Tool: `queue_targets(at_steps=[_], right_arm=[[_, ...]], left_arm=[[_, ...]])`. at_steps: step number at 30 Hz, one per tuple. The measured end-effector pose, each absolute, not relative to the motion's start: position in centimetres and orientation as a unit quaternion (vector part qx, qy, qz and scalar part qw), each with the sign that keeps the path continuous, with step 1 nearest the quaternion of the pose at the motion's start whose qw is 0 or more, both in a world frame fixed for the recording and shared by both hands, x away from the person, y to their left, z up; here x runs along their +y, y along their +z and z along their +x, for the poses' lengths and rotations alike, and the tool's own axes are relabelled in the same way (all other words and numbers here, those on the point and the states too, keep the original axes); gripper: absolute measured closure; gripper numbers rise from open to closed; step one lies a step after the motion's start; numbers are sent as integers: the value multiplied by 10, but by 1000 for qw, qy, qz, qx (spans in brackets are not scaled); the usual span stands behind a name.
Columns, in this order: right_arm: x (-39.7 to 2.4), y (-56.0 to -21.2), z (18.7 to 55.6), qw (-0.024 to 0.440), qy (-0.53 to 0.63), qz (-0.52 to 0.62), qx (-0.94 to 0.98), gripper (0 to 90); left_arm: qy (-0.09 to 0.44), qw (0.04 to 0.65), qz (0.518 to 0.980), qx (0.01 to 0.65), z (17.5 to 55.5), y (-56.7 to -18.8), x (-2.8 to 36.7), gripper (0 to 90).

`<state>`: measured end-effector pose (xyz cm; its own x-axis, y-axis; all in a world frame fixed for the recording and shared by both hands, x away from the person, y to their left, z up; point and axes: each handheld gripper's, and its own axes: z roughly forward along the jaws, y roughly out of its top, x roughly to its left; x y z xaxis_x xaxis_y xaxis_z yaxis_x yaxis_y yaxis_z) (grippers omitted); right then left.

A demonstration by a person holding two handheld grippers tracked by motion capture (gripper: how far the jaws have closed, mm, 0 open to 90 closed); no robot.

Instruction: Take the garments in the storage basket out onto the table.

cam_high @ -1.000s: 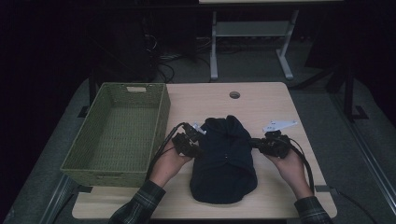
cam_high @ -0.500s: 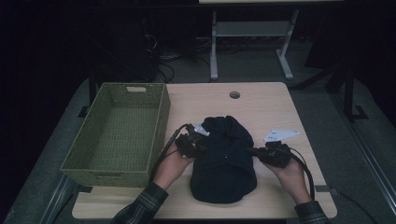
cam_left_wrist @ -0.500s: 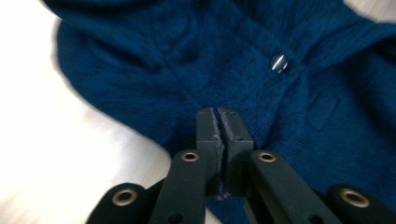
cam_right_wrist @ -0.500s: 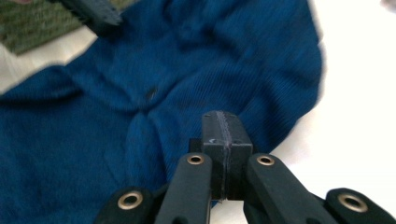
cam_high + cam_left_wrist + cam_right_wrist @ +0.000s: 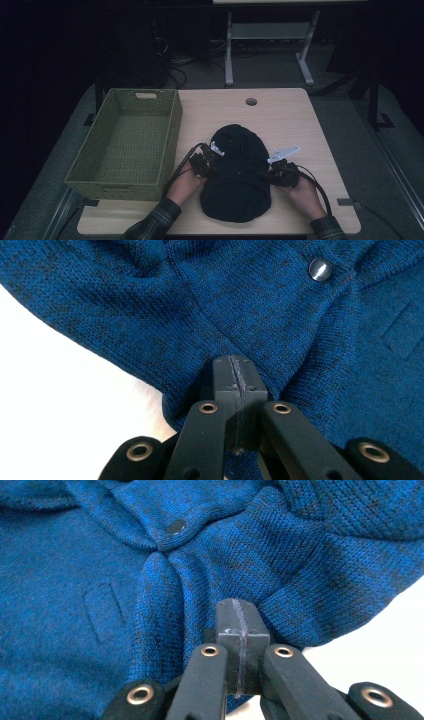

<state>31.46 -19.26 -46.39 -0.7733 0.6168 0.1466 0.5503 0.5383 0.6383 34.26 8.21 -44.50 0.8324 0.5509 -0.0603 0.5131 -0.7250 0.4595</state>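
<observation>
both grippers are clamping the blue knit garment (image 5: pixel 237 175): left gripper (image 5: pixel 235 385) biting fabric just ahead, right gripper (image 5: pixel 239 630) likewise, probably pinching opposite edges to fold it.

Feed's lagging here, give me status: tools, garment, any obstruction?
Left tool and right tool shut on blue knit garment. Garment bunched mid-table. Basket alongside, apart.

A light wooden table (image 5: pixel 290 120) carries everything here, with a round cable hole (image 5: pixel 251 101) near its far edge. On its left side sits a green woven basket (image 5: pixel 125 147), open-topped, reaching from the far part of the table almost to the near edge. Just right of it, toward the near middle, lies a dark blue knitted garment (image 5: pixel 237 175) bunched in a heap.
</observation>
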Motion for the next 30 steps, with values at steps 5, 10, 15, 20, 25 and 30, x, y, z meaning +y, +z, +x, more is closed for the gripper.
queue_targets(at_steps=[5,10,15,20,25,30], right_arm=[[-191,-462,312,45,342,323,881,897],[-203,-436,314,76,379,329,862,899],[-216,-408,343,109,409,348,837,900],[-211,-406,387,108,408,375,825,899],[-194,-422,412,96,409,377,826,900],[-175,-446,418,75,362,371,852,900]], left_arm=[[35,241,926,288,335,-445,88,899],[31,242,926,288,336,-446,89,899],[27,243,926,287,338,-446,89,899],[26,244,927,285,339,-446,90,899],[24,244,926,287,339,-446,89,899],[22,244,925,289,339,-446,89,899]])
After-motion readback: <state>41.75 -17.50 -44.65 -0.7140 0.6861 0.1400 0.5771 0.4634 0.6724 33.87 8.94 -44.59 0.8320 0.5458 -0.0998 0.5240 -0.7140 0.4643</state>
